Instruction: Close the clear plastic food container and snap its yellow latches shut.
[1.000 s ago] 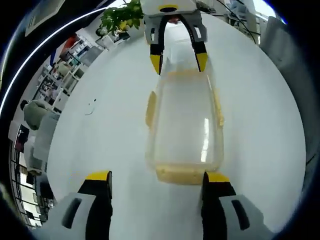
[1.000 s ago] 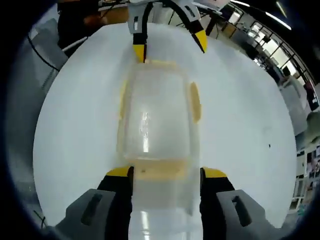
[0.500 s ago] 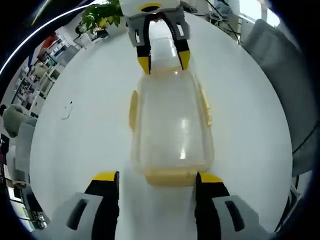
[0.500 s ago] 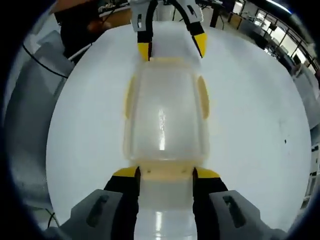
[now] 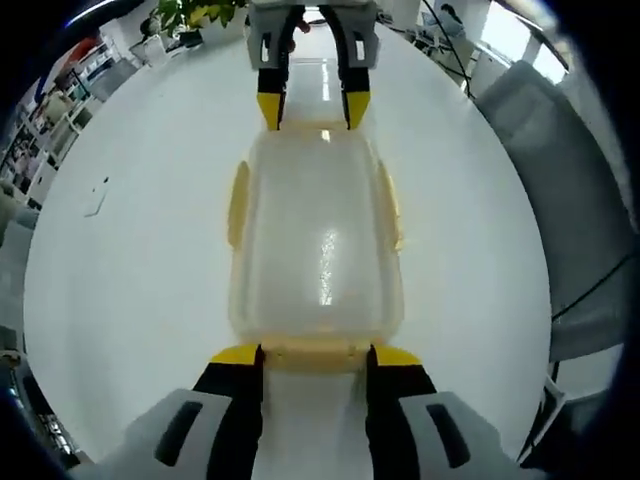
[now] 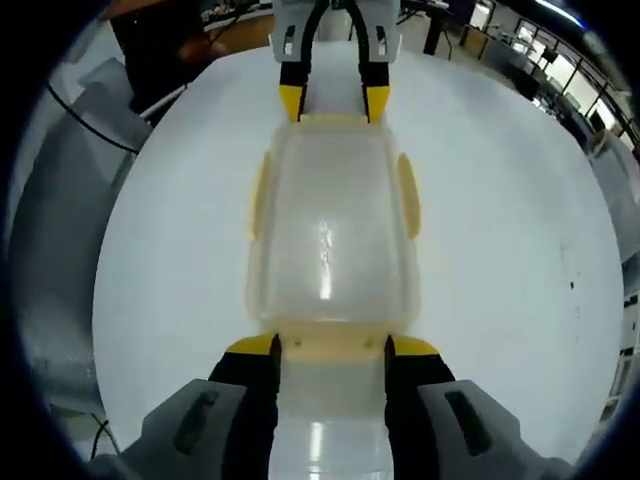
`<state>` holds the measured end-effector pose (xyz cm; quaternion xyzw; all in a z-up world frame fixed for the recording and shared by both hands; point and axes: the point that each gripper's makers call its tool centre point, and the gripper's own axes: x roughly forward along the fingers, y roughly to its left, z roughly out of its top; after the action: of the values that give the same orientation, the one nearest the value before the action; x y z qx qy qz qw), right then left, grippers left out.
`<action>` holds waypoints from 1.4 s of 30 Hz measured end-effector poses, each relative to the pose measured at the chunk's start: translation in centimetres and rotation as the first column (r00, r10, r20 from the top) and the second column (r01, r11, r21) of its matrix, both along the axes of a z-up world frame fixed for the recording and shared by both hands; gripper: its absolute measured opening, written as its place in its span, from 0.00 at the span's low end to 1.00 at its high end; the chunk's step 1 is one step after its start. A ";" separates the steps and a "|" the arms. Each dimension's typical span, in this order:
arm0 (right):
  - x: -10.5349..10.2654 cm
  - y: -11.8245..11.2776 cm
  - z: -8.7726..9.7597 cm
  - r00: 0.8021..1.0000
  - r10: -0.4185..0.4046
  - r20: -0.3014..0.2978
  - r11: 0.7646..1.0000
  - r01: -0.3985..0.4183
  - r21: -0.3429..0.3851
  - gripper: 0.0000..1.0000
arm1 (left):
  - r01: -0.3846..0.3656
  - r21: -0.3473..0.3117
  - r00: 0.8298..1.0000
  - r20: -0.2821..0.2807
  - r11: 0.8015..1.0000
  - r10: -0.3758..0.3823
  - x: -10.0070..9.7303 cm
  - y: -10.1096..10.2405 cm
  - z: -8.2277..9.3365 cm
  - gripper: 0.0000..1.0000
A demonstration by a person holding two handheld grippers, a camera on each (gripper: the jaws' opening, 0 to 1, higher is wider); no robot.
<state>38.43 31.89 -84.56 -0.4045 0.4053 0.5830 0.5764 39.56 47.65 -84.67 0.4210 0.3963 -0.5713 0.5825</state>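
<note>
Glossy white table, clear rounded-rectangular container

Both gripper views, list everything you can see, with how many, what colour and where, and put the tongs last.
Container: one, clear plastic with lid on, middle of the table, between the two tongs.
Latches: four, yellow; one on each long side, one at each short end.
Table: one, white, round, under the container.
Plant: one, green, beyond the table's far edge in the left gripper view.
Chair: one, grey, beside the table in the left gripper view.
Left tongs: one pair, black and grey with yellow tips, either side of one end latch.
Right tongs: one pair, same colours, either side of the opposite end latch.
</note>
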 end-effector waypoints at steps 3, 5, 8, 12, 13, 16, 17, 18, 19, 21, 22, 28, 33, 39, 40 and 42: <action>0.0 0.0 0.0 1.000 0.003 0.000 1.000 -0.003 -0.010 0.38 | -0.013 -0.004 1.000 -0.008 1.000 0.013 0.1 0.0 0.0 0.34; 0.0 0.0 -0.1 1.000 0.005 -0.001 1.000 -0.005 -0.018 0.38 | -0.011 -0.002 1.000 -0.011 1.000 0.011 0.1 -0.1 -0.1 0.34; 0.0 0.0 -0.1 1.000 0.007 -0.002 1.000 -0.007 -0.024 0.39 | -0.007 0.022 1.000 -0.010 1.000 0.007 0.1 -0.1 -0.1 0.34; 0.0 0.1 -0.1 1.000 0.003 -0.004 1.000 -0.004 -0.017 0.39 | -0.004 0.052 1.000 -0.014 0.999 0.004 0.1 -0.2 -0.1 0.35; 0.0 0.1 -0.2 1.000 0.000 -0.004 1.000 0.000 -0.019 0.39 | -0.003 0.065 1.000 -0.013 0.998 0.004 0.0 -0.2 -0.1 0.35; 0.2 0.3 -0.3 1.000 -0.002 0.000 0.999 0.002 -0.033 0.38 | -0.006 0.087 1.000 -0.011 0.996 0.007 0.0 -0.1 -0.1 0.35; 0.2 0.3 -0.3 1.000 -0.006 0.000 0.999 0.006 -0.036 0.38 | -0.007 0.090 1.000 -0.011 0.996 0.008 0.0 -0.1 -0.1 0.35; 0.1 0.3 -0.3 1.000 -0.008 0.004 0.999 0.008 -0.045 0.38 | -0.009 0.090 1.000 -0.011 0.996 0.010 0.0 0.0 -0.1 0.34; 0.0 0.3 -0.3 1.000 -0.005 0.009 0.999 0.005 -0.054 0.38 | -0.015 0.089 1.000 -0.012 0.996 0.016 -0.1 0.0 -0.1 0.34; -0.1 0.4 -0.3 1.000 0.009 0.016 0.996 -0.007 -0.085 0.38 | -0.009 0.087 1.000 -0.007 0.996 0.010 -0.3 0.1 0.0 0.34; -0.1 0.4 -0.3 1.000 0.010 0.015 0.996 -0.009 -0.092 0.38 | -0.016 0.081 1.000 -0.008 0.997 0.017 -0.3 0.1 0.0 0.34; -0.5 0.6 -0.3 1.000 0.010 0.005 0.996 -0.010 -0.093 0.37 | -0.014 0.078 1.000 -0.011 0.997 0.015 -0.5 0.5 0.0 0.34; -1.2 1.0 0.1 1.000 0.013 -0.019 0.997 -0.014 -0.075 0.37 | -0.012 0.091 0.999 -0.029 0.996 0.015 -0.9 1.0 0.3 0.34; -1.6 1.0 1.3 0.999 0.026 -0.023 0.999 -0.027 -0.047 0.37 | -0.031 0.092 0.999 -0.041 0.995 0.035 -1.8 1.2 1.4 0.33; -1.8 0.9 1.6 0.999 0.032 -0.020 0.998 -0.033 -0.046 0.37 | -0.035 0.085 0.999 -0.039 0.996 0.038 -2.0 1.1 1.8 0.33; -2.1 0.8 2.1 0.999 0.045 -0.011 0.998 -0.046 -0.042 0.37 | -0.048 0.069 0.998 -0.044 0.996 0.051 -2.4 1.0 2.4 0.33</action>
<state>36.36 32.68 -82.46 -0.4230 0.4110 0.5892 0.5523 37.14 48.65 -82.25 0.4173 0.4389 -0.5526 0.5726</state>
